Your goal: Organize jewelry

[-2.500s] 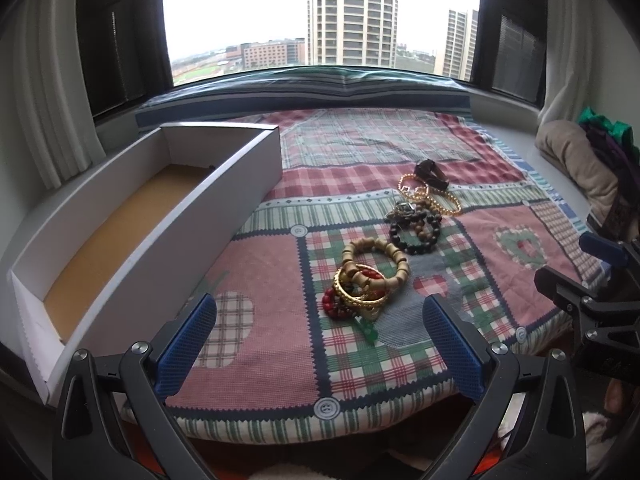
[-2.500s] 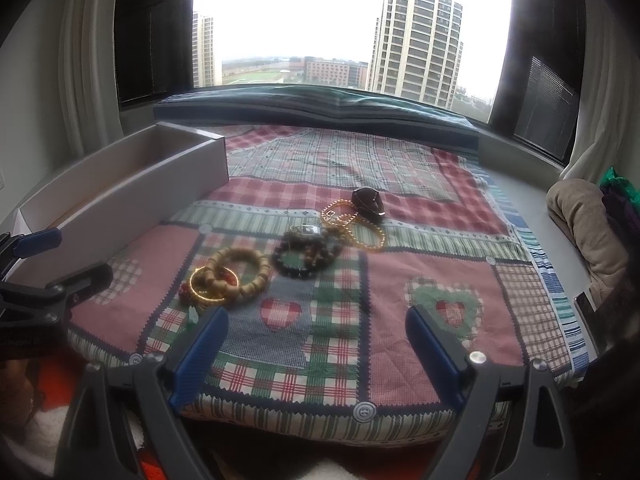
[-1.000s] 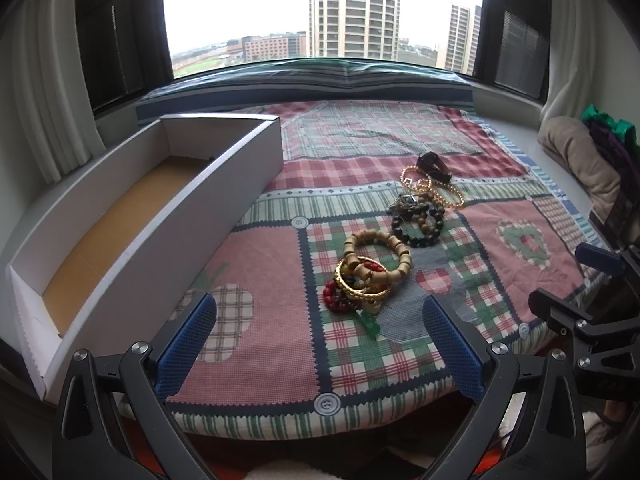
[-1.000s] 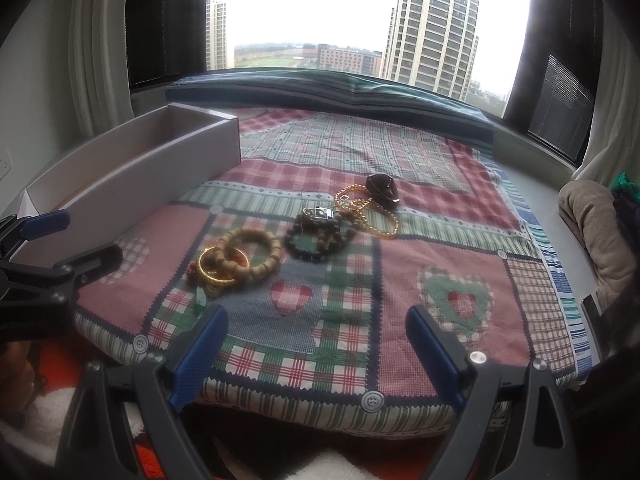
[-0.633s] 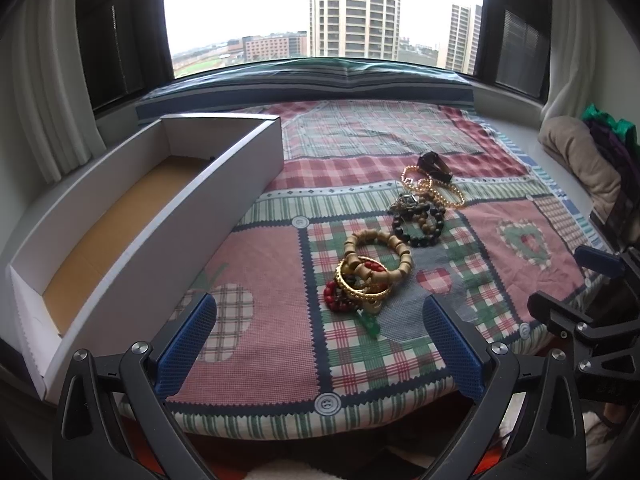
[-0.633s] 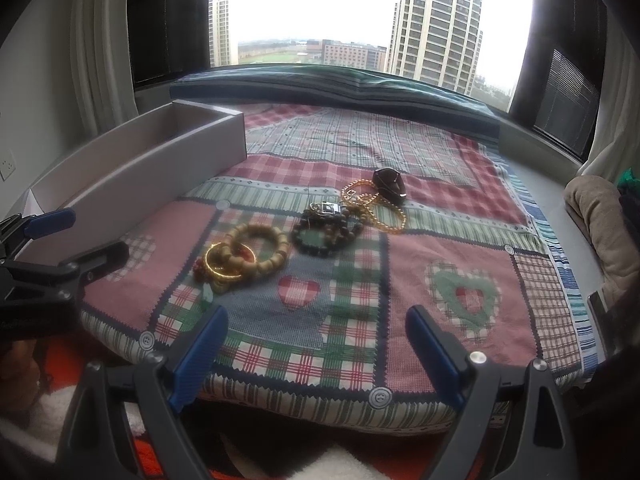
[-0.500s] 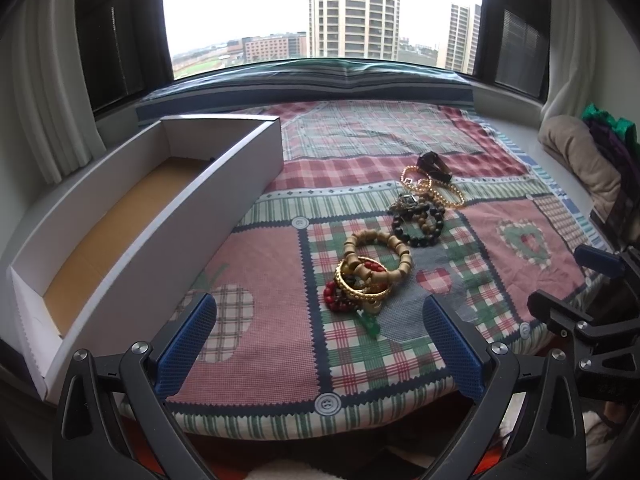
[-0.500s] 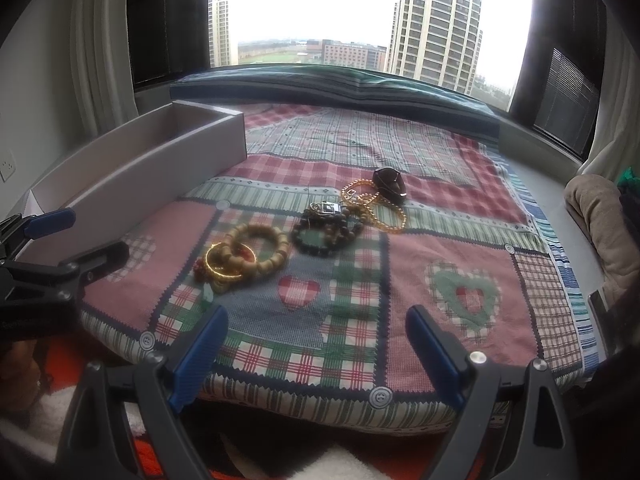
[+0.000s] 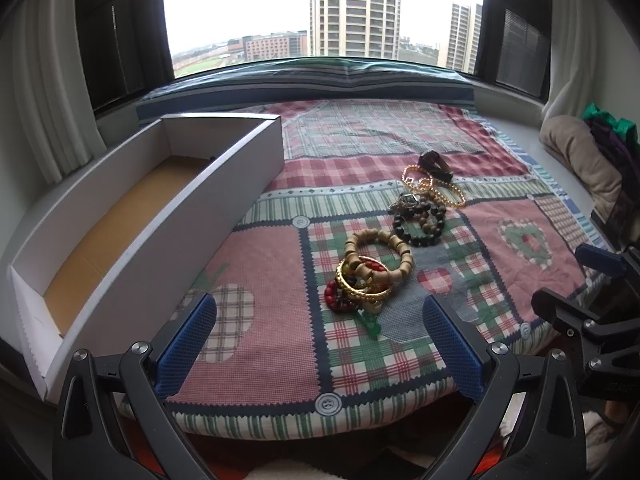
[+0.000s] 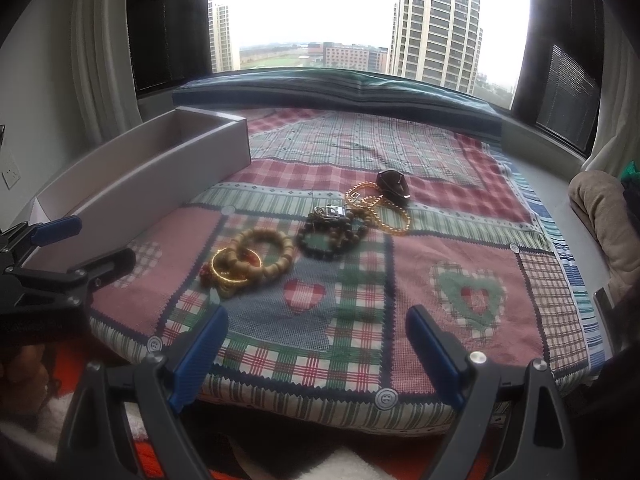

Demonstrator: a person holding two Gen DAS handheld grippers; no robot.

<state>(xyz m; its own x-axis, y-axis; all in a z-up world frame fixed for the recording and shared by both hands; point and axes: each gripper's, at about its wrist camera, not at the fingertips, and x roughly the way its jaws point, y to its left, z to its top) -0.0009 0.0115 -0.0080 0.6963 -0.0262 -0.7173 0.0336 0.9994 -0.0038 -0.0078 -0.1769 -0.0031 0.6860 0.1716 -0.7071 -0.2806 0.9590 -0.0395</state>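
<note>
The right tool (image 10: 316, 344) has edged nearer the bracelets (image 10: 256, 260); it now looks more steeply down at them.

Home, high-rise flat, bay-window nook. Big window (image 9: 320, 12) at 12 o'clock shows tower blocks (image 9: 354, 8) and low buildings well below eye level. Dark frames and pale curtains (image 9: 44, 92) at 9 and 3 o'clock. Wide sill padded with a patchwork quilt (image 9: 272, 320) with hearts and plaid squares; a striped cushion (image 9: 304, 80) along the glass. Folded clothes (image 9: 588, 156) piled at 3 o'clock. Wall socket (image 10: 10, 176) at 9 o'clock in the right wrist view. Cardboard box (image 9: 132, 240) at 10 o'clock and loose bracelets (image 9: 376, 268) on the quilt: personal things, domestic not commercial.
</note>
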